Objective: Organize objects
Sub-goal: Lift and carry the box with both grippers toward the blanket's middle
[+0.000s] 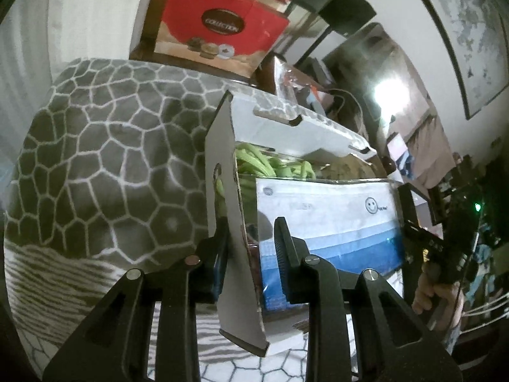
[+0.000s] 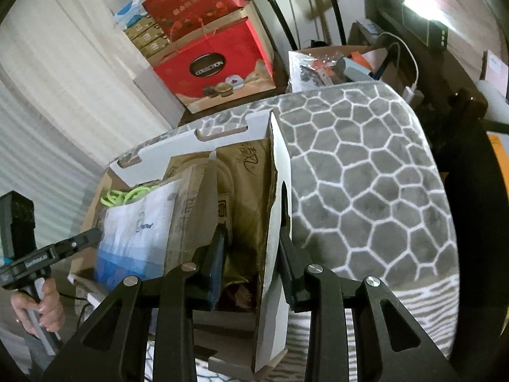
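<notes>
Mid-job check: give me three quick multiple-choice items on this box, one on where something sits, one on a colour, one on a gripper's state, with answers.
1. Where are the green cords?
A. inside the white box
B. on the grey blanket
C. on the red box

2. What colour is the box marked COLLECTION?
A. blue
B. red
C. green

3. How does the left gripper stand?
A. wide open, nothing near it
B. out of view
C. closed on a box flap

Answers: 1 A, they lie behind the white box's wall; 2 B, its front is red; 3 C, its fingers press the flap from both sides.
</notes>
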`<state>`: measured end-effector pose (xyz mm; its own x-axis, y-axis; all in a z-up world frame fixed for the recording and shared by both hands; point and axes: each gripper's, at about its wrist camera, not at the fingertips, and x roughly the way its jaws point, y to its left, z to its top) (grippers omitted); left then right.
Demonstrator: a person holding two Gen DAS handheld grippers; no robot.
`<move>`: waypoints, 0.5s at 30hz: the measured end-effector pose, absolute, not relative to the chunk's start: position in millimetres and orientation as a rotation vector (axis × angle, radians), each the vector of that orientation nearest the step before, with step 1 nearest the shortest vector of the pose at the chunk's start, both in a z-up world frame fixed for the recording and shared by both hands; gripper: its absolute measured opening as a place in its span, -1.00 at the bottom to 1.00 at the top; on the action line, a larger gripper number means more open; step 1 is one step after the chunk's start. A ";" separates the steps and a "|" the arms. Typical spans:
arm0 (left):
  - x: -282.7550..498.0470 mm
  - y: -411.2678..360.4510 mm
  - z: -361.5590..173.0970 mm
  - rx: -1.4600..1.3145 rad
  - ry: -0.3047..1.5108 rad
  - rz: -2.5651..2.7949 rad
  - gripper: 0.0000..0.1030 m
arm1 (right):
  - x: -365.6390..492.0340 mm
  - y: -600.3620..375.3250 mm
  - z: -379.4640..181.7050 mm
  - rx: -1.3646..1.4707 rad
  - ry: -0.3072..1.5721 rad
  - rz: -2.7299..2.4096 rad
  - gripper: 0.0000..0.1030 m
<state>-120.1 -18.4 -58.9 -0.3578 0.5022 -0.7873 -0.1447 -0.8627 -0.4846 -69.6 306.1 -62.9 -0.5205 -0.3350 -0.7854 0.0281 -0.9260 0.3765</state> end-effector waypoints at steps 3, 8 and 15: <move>-122.2 -14.5 -64.8 -1.498 -0.444 2.258 -0.52 | -67.1 306.7 -67.2 1.406 -0.494 -2.523 -0.39; -122.1 -11.2 -65.5 -1.489 -0.416 2.281 -0.50 | -63.6 306.9 -67.4 1.384 -0.505 -2.538 -0.39; -119.6 -15.7 -59.5 -1.465 -0.398 2.311 -0.28 | -57.1 302.2 -60.3 1.377 -0.431 -2.595 -0.10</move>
